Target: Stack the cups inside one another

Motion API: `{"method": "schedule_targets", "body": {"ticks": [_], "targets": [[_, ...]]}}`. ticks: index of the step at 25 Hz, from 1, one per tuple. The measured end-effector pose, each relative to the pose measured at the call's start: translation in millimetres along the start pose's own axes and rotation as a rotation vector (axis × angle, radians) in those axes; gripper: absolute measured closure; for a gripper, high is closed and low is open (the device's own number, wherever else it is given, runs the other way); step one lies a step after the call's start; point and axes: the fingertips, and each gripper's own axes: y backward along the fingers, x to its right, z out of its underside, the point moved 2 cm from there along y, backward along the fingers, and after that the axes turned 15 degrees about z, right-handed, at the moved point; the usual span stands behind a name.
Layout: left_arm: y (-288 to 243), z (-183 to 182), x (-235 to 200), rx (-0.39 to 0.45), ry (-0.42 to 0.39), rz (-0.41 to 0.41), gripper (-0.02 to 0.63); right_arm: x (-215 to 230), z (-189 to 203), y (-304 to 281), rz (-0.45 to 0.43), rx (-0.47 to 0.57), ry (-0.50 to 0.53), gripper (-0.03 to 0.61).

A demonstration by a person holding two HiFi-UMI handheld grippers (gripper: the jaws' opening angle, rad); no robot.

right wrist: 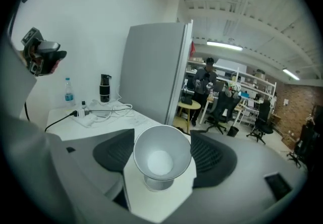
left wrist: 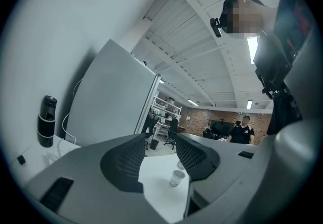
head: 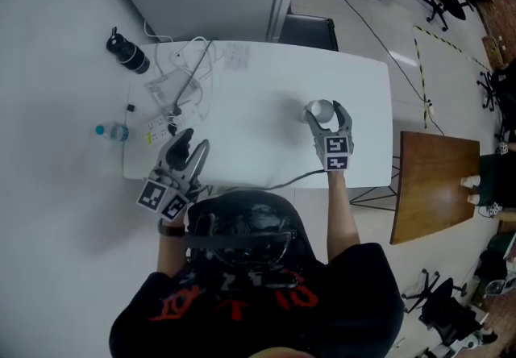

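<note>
From the head view, the right gripper (head: 327, 109) covers all but the pale top of the cup (head: 320, 112) between its jaws. At bottom centre the person's head (head: 242, 223) blocks the near edge of the white table (head: 266, 82), and the torso (head: 266, 308) runs off the frame's bottom edge. Small items (head: 161, 118) among the cables at the table's left end are too small to name. In the left gripper view, a second cup (left wrist: 180, 165) sits half hidden behind the left gripper's (left wrist: 160, 152) right-hand jaw. In the right gripper view, the cup's wide mouth masks its wall, and whether the grey stub below it is its own base cannot be told.
</note>
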Motion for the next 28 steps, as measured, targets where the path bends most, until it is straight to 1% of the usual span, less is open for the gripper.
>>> {"method": "schedule_targets", "body": {"ticks": [4, 6, 8, 11, 15, 17, 21, 28], "targets": [[13.9, -1.0, -1.3, 0.012, -0.002, -0.036, 0.417, 3.8, 43.0, -26.0, 0.018, -0.098, -0.053, 0.212], [19.4, 0.0, -1.9, 0.01, -0.003, -0.05, 0.417, 6.7, 51.2, -25.5, 0.025, -0.112, -0.098, 0.212], [23.5, 0.2, -3.5, 0.014, 0.0, -0.062, 0.417, 9.1, 54.5, -21.8, 0.024, -0.121, -0.135, 0.211], [23.8, 2.0, -5.3, 0.01, -0.001, -0.066, 0.417, 12.5, 61.2, -18.4, 0.026, -0.14, -0.157, 0.212], [14.6, 2.3, 0.3, -0.021, -0.044, -0.063, 0.426, 16.3, 62.5, -11.8, 0.026, -0.134, -0.164, 0.212], [8.1, 2.4, 4.0, -0.03, -0.055, -0.049, 0.428, 16.9, 60.6, -8.6, 0.026, -0.127, -0.165, 0.212], [1.0, 1.2, 6.8, 0.014, -0.012, -0.005, 0.431, 17.5, 59.8, -5.0, 0.025, -0.105, -0.171, 0.212], [-2.3, 2.1, 4.8, 0.017, 0.008, -0.011, 0.445, 14.5, 66.7, -1.7, -0.005, -0.114, -0.185, 0.212]]}}
